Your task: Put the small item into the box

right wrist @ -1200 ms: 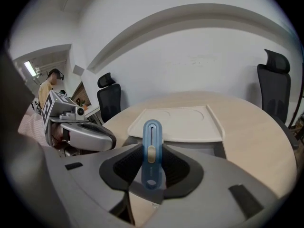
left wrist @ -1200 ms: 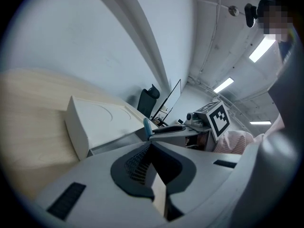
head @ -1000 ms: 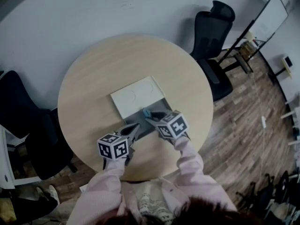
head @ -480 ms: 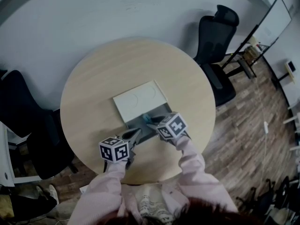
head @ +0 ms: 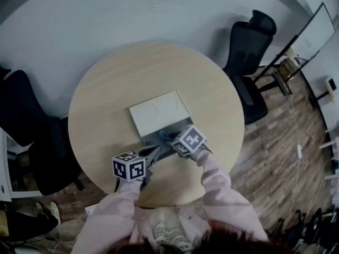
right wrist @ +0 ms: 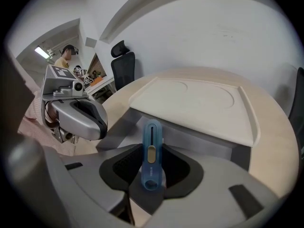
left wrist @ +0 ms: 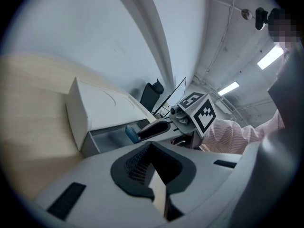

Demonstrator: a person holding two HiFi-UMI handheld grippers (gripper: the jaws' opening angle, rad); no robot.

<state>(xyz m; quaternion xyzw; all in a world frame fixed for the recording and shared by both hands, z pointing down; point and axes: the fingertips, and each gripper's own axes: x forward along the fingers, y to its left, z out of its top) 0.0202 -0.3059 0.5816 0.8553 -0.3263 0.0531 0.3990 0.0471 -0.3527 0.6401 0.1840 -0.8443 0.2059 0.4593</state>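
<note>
Cutter (right wrist: 151, 151) is clenched in my right claw (right wrist: 152, 172), tip pointing down at the open grey part of the box (right wrist: 199, 103), not yet inside. The risk, as I judge it, is that I grip only the cutter's tail end, so it could pivot or slip. Let go too high and it may bounce off the rim onto the desk (head: 106, 99). My left claw (left wrist: 151, 167) is clenched on nothing, near the box, and a knock from it could shift the box. Count: one cutter, one box, two claws, one desk.
</note>
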